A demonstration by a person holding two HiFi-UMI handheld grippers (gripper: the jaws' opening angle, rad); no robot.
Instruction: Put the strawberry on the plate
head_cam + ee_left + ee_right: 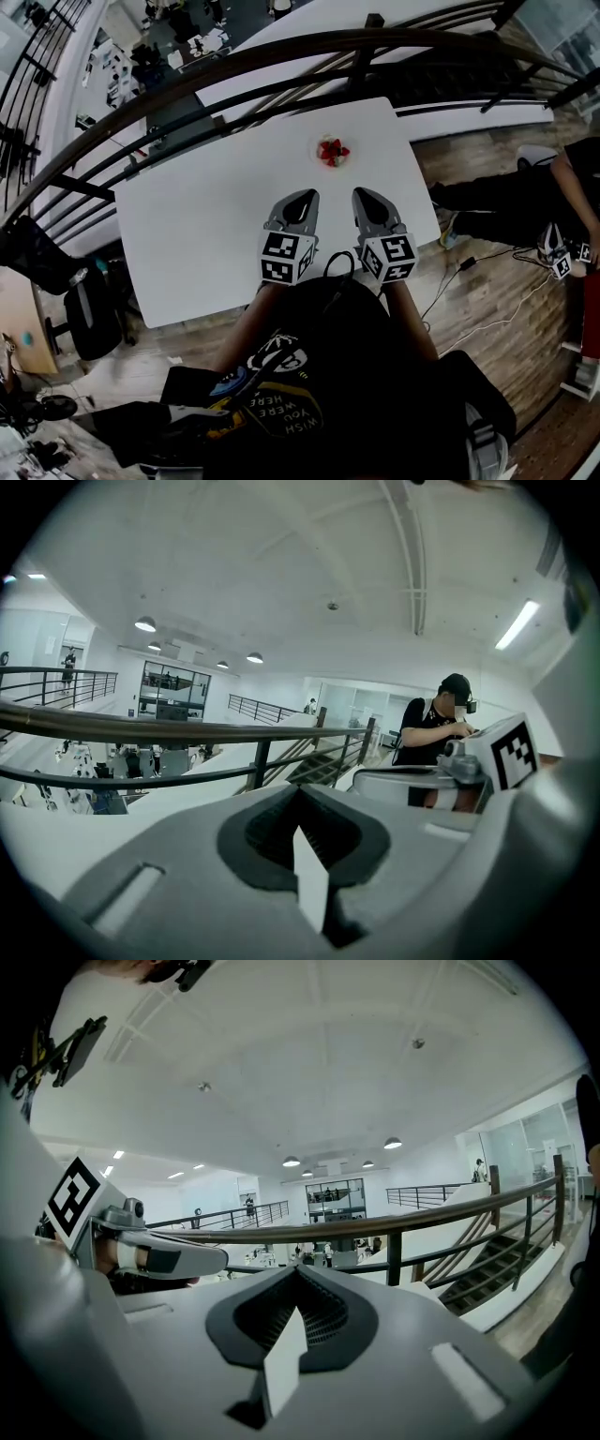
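Your left hand-held gripper [302, 197] and right hand-held gripper [363, 194] are hovering closed and empty; the strawberry [332, 151] is sitting beyond them on the tabletop [206, 225], so a careless forward sweep is risking knocking it away.

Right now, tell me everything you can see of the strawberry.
The strawberry is small and red with a touch of green; it is too small in the head view to show finer detail. It lies on a small white plate toward the far edge of the white table. Nothing else touches it: the left gripper and the right gripper are shut, empty, and well short of it.
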